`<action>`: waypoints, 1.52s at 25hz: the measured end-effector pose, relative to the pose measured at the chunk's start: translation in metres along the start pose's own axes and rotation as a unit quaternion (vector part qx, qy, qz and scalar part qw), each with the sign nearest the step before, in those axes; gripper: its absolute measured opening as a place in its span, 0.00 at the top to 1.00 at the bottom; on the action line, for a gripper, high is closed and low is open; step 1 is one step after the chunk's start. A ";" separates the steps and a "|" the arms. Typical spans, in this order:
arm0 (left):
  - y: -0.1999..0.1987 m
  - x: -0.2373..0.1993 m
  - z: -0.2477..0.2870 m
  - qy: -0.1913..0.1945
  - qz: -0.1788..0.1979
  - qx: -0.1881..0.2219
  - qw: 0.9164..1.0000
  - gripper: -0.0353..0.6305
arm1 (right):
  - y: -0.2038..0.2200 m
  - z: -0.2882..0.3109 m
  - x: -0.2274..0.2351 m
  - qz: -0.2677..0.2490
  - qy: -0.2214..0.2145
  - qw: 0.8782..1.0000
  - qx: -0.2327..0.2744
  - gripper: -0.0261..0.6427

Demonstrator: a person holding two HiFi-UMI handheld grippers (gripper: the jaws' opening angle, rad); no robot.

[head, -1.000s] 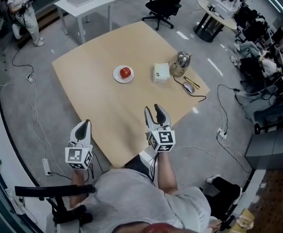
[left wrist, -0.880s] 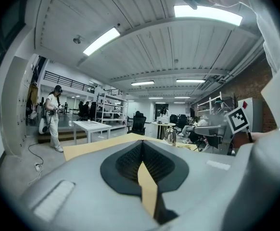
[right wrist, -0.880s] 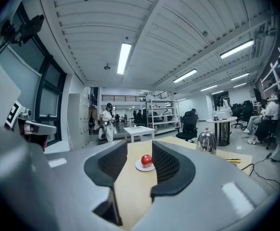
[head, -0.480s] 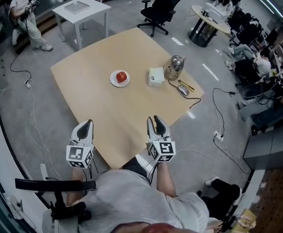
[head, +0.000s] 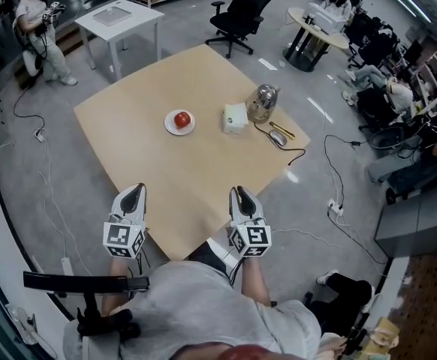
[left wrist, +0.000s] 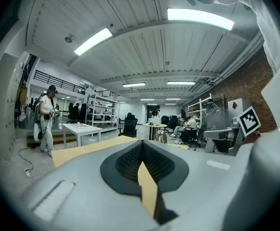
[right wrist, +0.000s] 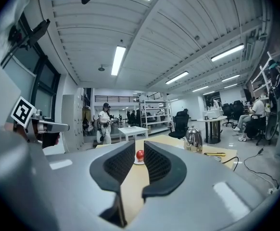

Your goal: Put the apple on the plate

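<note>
Wooden table (head: 166,178), apple (head: 182,119) on plate (head: 171,129) at 12 o'clock. Left gripper (head: 133,191) level at 7 o'clock, jaws together. Right gripper (head: 241,193) level at 5 o'clock, jaws closing, nothing between.

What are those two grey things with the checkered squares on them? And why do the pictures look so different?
A person holds two grabbing tools, one per hand: the left gripper and the right gripper. One picture comes from a camera on the person's head, looking down. The other two come from cameras riding on each tool, looking along its jaws. On the table sit a red apple on a white plate, a white box, a kettle and a mouse. Nothing is held: the left jaws are together, the right jaws are closing on air, with the apple far beyond them.
</note>
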State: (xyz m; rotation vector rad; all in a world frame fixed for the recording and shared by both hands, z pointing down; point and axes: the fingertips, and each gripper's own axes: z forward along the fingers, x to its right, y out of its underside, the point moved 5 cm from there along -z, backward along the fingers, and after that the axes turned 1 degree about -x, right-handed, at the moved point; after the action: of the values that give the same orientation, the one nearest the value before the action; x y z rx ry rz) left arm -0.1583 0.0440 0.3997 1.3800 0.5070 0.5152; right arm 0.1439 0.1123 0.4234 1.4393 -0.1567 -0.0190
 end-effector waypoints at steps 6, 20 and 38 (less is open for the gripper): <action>0.000 0.005 0.001 0.011 0.003 -0.002 1.000 0.92 | -0.003 -0.012 0.002 0.007 0.012 1.000 0.013 0.89; -0.003 0.012 0.006 0.026 0.008 0.000 1.000 0.92 | -0.005 -0.024 0.003 0.018 0.012 1.000 0.019 0.95; -0.005 0.015 0.008 0.031 0.011 0.001 0.999 0.92 | -0.005 -0.026 0.005 0.018 0.019 0.999 0.020 0.95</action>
State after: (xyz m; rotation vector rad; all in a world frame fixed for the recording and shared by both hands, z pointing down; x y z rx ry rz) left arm -0.1413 0.0462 0.3956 1.3755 0.5438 0.5773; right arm 0.1524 0.1366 0.4154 1.4752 -0.1520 0.0412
